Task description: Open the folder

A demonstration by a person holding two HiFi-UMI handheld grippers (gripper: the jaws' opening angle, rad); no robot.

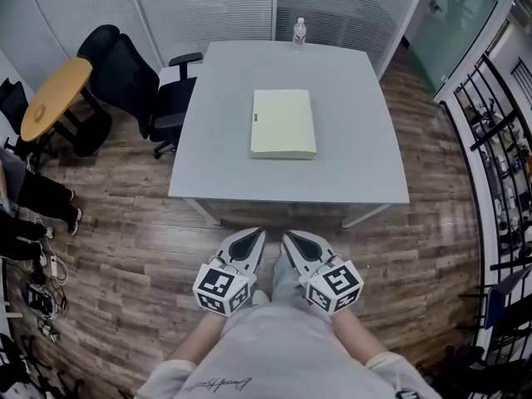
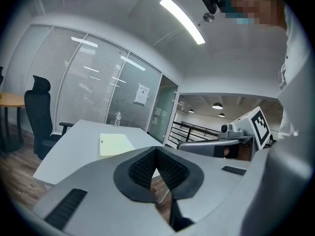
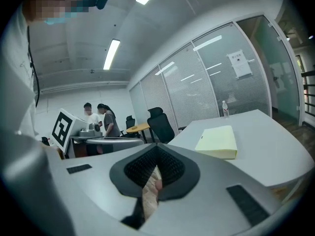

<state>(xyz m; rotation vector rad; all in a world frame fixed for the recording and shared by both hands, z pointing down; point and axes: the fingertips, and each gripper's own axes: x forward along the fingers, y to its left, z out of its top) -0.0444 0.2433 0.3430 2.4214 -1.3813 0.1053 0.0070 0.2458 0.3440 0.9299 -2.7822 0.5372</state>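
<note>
A pale yellow folder lies shut and flat in the middle of the grey table. It also shows ahead in the left gripper view as the folder, and in the right gripper view as the folder. Both grippers hang side by side in front of the person's body, short of the table's near edge and well away from the folder. My left gripper has its jaws together with nothing in them. The right gripper is likewise shut and empty. The tips meet in both gripper views: left gripper, right gripper.
A water bottle stands at the table's far edge. Black office chairs sit left of the table beside a round wooden table. A black railing runs along the right. Two people stand far off to the left.
</note>
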